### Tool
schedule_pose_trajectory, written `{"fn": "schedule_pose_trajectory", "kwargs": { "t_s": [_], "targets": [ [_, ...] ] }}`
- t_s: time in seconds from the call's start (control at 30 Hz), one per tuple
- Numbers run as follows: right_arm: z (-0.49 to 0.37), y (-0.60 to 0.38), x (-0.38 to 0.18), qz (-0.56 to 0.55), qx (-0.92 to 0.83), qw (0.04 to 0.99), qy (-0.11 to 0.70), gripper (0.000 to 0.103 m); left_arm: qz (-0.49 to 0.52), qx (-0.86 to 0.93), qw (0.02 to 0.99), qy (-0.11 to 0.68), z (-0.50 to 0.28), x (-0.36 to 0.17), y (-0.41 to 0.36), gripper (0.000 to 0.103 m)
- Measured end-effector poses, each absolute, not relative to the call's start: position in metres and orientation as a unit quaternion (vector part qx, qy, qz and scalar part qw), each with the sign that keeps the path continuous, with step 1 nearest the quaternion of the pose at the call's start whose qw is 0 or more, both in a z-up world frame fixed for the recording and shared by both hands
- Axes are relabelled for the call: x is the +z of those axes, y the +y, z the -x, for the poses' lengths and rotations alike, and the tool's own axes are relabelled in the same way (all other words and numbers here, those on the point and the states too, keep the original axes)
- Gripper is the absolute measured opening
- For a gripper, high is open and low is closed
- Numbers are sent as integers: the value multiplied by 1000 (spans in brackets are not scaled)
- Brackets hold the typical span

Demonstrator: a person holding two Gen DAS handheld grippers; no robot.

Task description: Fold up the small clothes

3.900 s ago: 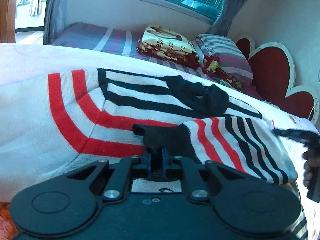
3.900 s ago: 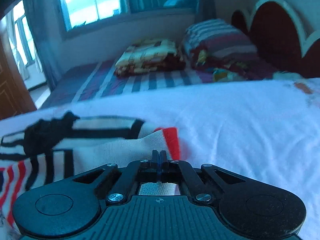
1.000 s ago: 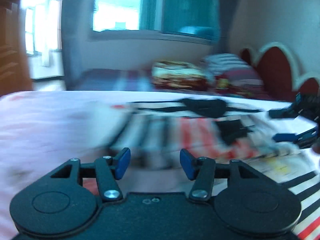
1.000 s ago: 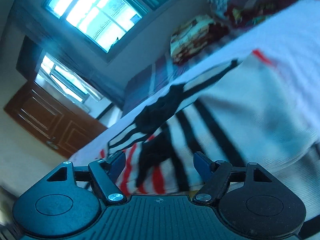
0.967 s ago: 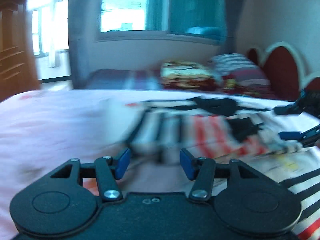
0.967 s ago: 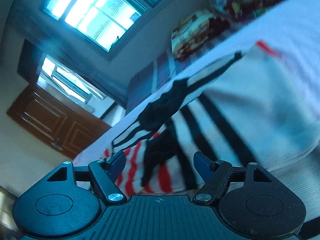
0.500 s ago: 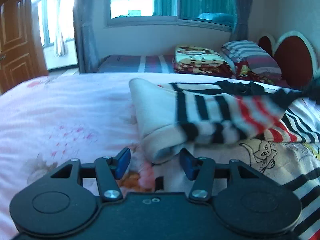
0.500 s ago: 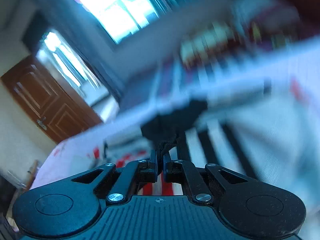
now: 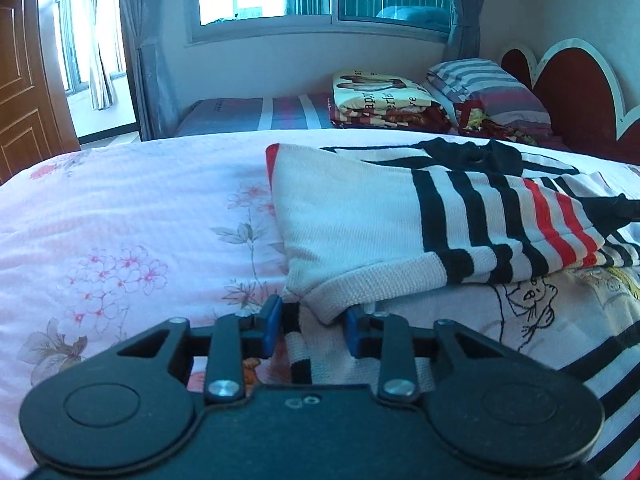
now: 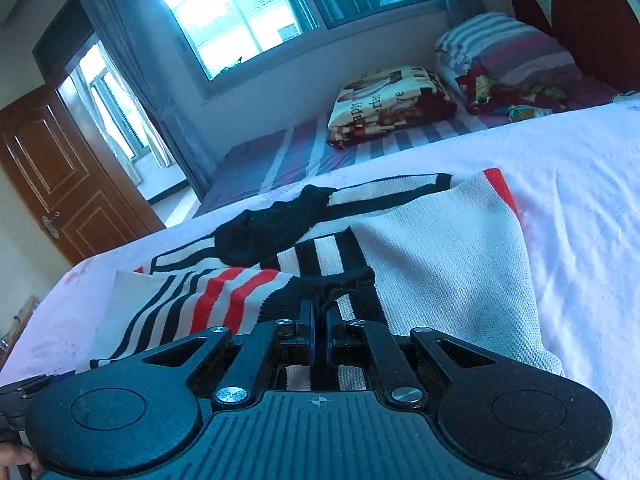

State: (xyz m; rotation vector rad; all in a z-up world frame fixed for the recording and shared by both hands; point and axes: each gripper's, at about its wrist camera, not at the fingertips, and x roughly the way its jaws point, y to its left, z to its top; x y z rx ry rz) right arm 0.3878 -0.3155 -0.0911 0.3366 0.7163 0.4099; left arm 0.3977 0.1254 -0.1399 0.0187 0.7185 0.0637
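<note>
Sweater position: the striped sweater (image 9: 400, 216) lay partly folded on the bed (image 9: 120, 220), its long axis running left to right.
Left gripper (image 9: 308, 330): jaws parted, straddling the cream hem corner directly ahead, not closed on it.
Right gripper (image 10: 319, 334): jaws pinched on the black cuff (image 10: 336, 284) of the sleeve.
Nearer hand: the left one to the hem.
Surroundings: a cartoon-print garment (image 9: 540, 320) under the sweater; folded blanket (image 9: 380, 96) well apart.

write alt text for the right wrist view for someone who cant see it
The right tool is shut on the black cuff of a folded striped sweater lying on a white bedsheet. Behind it are a second bed with a folded blanket and striped pillow, a bright window and a wooden door.
</note>
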Motion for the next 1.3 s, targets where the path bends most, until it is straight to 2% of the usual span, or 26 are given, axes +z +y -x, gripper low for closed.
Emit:
{"fn": "schedule_pose_trajectory", "kwargs": {
  "t_s": [0.17,0.3,0.43,0.57,0.63,0.7,0.8,0.93,1.03,1.13,1.2,1.3],
  "targets": [
    [-395,-313,-93,-157,191,899,361,4,-14,31,933,358,-399,-141,124,32],
    [-398,-317,-101,-142,161,899,381,5,-29,24,929,369,-394,-134,125,37],
    [-377,-329,-73,-133,156,927,315,5,-20,8,949,314,-369,-99,130,40],
    [-394,-291,-83,-86,195,914,346,5,-6,-18,947,321,-404,-107,109,39],
    [-405,-278,-104,-45,182,903,386,4,-27,-34,927,373,-424,-132,96,40],
    [-404,-280,-98,-52,183,904,383,5,-48,-36,930,364,-424,-133,92,40],
    [-403,-274,-81,-63,206,921,323,5,-19,-37,944,327,-434,-116,97,43],
    [-431,-227,-89,-66,250,907,331,5,-5,-38,945,325,-477,-115,86,46],
    [-449,-197,-112,-36,255,896,362,4,8,-38,925,378,-506,-142,82,51],
    [-450,-206,-111,-52,256,897,358,5,16,-42,930,364,-503,-134,93,46],
    [-449,-209,-104,-57,266,906,325,5,10,-33,947,320,-501,-122,106,48],
    [-470,-197,-112,-83,276,891,350,5,23,-9,938,345,-530,-131,125,48]
  ]
}}
